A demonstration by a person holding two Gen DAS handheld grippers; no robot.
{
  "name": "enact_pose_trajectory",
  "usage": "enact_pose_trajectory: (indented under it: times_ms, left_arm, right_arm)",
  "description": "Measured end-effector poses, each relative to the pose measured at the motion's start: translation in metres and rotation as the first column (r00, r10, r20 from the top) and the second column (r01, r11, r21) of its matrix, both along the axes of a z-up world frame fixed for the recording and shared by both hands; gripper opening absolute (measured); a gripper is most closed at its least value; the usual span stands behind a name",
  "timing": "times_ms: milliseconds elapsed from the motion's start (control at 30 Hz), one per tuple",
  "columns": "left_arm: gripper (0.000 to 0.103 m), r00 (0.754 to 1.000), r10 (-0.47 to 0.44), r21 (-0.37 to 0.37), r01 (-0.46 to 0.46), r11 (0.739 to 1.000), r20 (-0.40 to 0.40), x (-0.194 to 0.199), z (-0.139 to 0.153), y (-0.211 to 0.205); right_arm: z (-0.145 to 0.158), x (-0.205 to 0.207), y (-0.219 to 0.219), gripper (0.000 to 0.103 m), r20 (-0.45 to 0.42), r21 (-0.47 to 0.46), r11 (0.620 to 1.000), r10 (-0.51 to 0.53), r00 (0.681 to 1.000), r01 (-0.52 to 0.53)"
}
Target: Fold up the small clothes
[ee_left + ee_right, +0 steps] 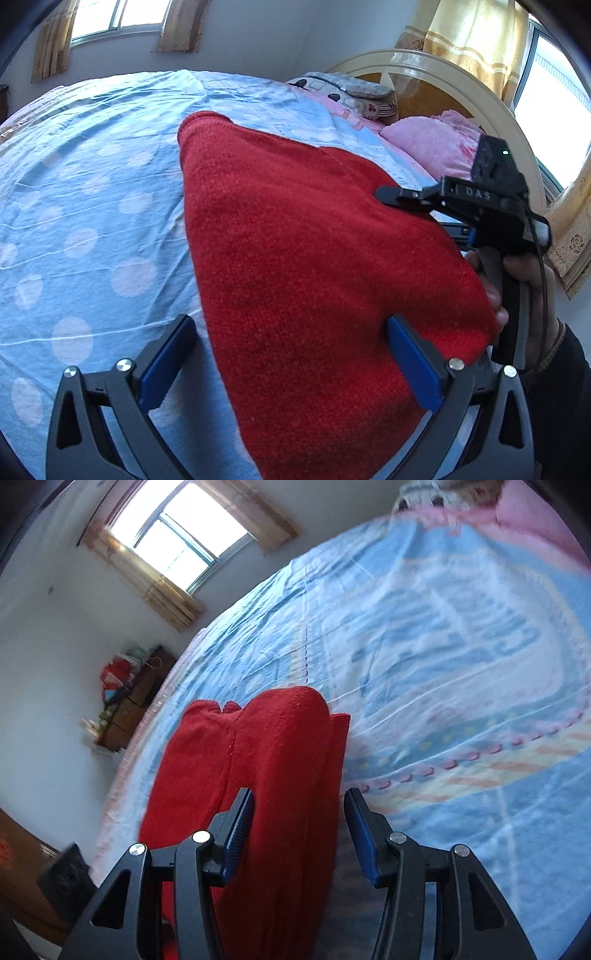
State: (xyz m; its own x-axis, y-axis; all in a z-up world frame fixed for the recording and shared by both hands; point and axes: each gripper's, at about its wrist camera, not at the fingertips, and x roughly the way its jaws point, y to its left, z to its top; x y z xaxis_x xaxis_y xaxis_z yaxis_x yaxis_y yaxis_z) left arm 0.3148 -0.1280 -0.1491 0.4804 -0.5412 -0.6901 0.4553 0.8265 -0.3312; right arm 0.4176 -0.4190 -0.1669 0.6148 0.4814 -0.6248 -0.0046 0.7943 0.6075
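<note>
Both wrist views close over bed, sharing red garment.

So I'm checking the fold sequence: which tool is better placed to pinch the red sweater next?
Probably the right tool: the red sweater sits between its open pads. The left tool is open much wider, with only the sweater's edge near one pad.
</note>
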Motion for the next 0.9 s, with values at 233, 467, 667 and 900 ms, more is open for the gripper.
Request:
enact_pose_trajectory:
  times_ms: [233, 467, 667, 900]
  left_arm:
    - [0.103, 1.000, -0.004, 0.003, 0.004, 1.000, 0.000, 0.000, -0.001, 0.000]
    - [0.103, 1.000, -0.014, -0.003, 0.014, 1.000, 0.003, -0.002, -0.001, -0.001]
    - [0.093, 0.999, -0.039, -0.010, 0.039, 0.999, 0.008, -0.004, 0.002, -0.005]
    - [0.076, 0.998, -0.049, -0.009, 0.049, 0.999, 0.035, -0.009, 0.006, -0.008]
  right_arm:
    - [-0.010, 0.009, 0.000, 0.052, -0.004, 0.056, 0.998, 0.016, 1.000, -0.015]
    - [-0.010, 0.008, 0.010, 0.050, 0.022, 0.032, 0.999, 0.035, 0.999, -0.036]
    - [-0.014, 0.013, 0.014, 0.034, 0.027, 0.049, 0.997, 0.058, 0.998, -0.059]
    - [-0.009, 0.004, 0.025, 0.029, 0.058, -0.043, 0.998, 0.049, 0.997, -0.046]
